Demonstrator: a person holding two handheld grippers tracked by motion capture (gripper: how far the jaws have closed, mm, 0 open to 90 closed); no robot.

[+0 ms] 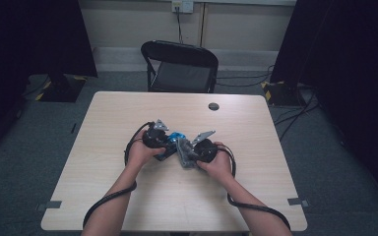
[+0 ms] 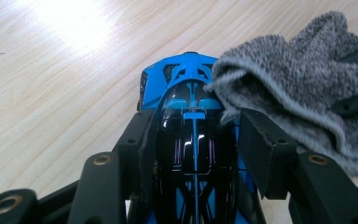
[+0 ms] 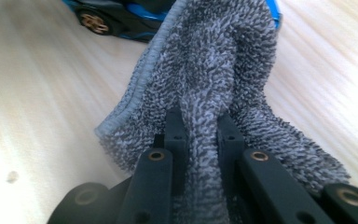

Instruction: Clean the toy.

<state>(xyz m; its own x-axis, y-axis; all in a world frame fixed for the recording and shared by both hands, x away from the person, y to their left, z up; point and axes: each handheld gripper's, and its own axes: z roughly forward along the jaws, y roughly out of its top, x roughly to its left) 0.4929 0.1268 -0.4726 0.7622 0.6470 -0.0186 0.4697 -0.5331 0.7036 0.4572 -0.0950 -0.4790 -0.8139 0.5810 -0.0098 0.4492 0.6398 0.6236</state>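
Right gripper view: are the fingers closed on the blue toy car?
No, the right gripper has its fingers pinched on a fold of the grey cloth, while the blue toy car lies beyond it.

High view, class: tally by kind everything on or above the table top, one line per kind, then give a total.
Toy cars: 1, the blue and black toy car
Cloths: 1, the grey cloth
Grippers: 2, the left gripper and the right gripper
Round dark fittings in the table: 1, the grommet
Total: 5
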